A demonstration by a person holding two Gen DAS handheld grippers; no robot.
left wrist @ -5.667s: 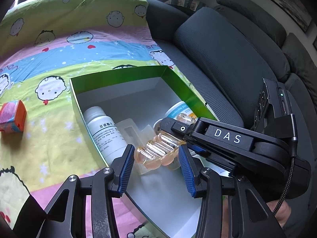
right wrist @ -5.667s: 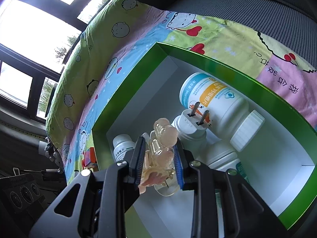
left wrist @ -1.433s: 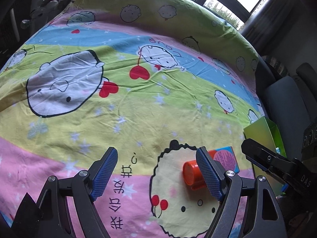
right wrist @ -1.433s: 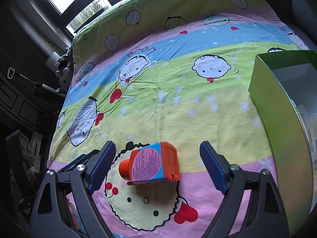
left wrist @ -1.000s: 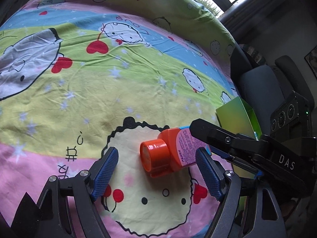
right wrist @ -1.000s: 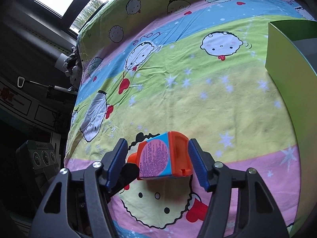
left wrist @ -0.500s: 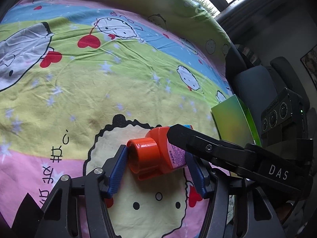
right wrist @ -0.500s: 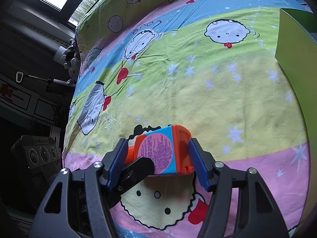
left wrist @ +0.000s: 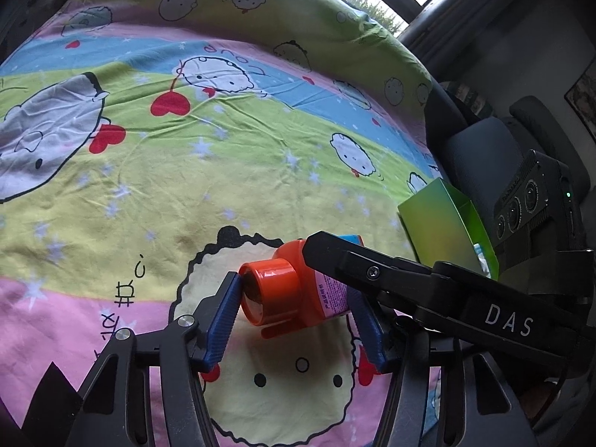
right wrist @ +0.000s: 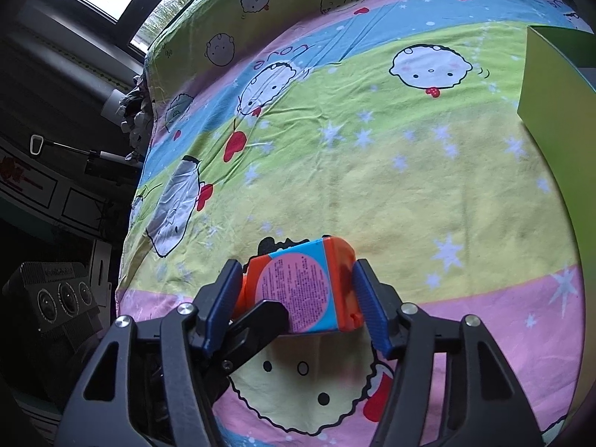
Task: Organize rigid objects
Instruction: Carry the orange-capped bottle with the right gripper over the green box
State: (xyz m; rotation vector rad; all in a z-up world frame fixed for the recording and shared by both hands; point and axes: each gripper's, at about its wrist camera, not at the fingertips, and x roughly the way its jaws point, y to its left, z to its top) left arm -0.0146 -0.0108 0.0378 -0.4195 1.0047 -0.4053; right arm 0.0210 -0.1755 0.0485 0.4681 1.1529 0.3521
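A cartoon-print bedsheet (left wrist: 231, 171) covers the surface, with the green box (left wrist: 443, 223) at three o'clock of the orange bottle (left wrist: 294, 290). That bottle lies on its side on the sheet. The left gripper (left wrist: 294, 316) clamps cap and base; the right gripper (right wrist: 298, 305) is closing narrowly across its body, pads about touching. Pulling in different directions could twist it free, I judge.

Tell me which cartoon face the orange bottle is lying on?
The orange bottle lies on the big yellow face with the scalloped black edge; the others are white or grey.
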